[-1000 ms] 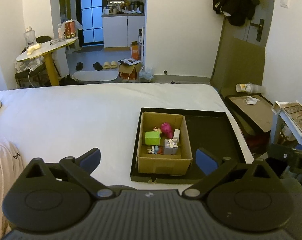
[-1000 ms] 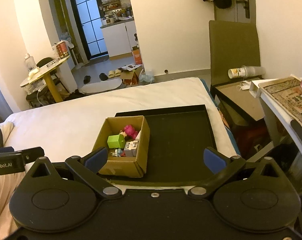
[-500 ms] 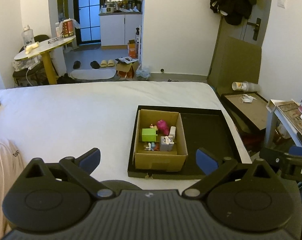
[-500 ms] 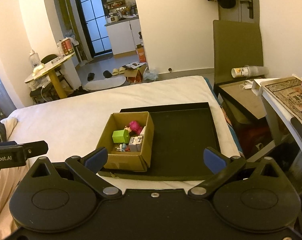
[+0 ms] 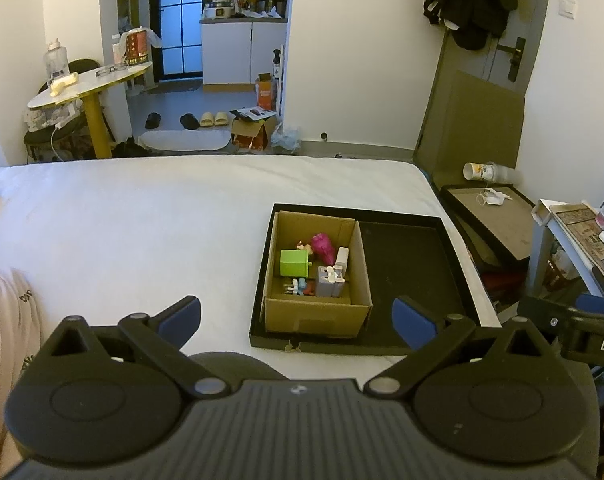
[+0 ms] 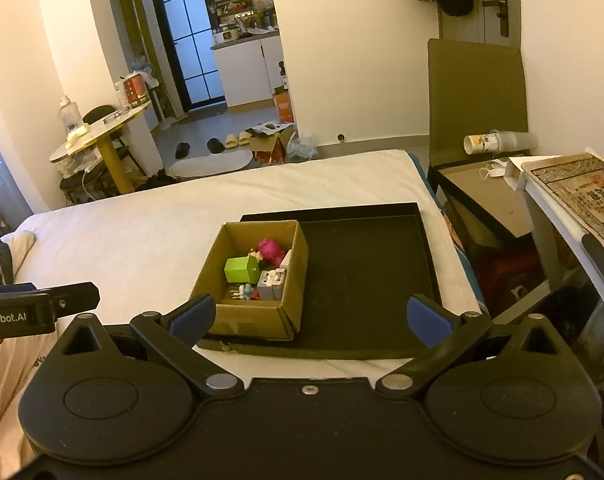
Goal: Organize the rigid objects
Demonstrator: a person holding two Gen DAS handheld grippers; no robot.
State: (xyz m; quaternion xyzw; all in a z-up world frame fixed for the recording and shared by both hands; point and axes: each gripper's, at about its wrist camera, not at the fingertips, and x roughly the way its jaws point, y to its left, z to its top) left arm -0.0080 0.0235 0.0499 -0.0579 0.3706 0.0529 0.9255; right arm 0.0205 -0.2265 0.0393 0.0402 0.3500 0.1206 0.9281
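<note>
Cardboard box [image 5: 317, 276] sat in left part of black tray [image 5: 414, 280] on the white bed [image 5: 141, 232]. Inside: green cube [image 5: 294, 262], pink figure [image 5: 322, 245], grey block [image 5: 326, 286], plus small bits I couldn't ID, prob. toys. My left gripper [image 5: 297, 314] hung above bed w/ fingers wide apart, empty. My right gripper [image 6: 308, 316] likewise spread, holding nothing, near tray's front edge.

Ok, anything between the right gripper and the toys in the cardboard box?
Nothing visible. The right gripper is open and short of the cardboard box; the box is open-topped, so only its near wall fronts the toys.
</note>
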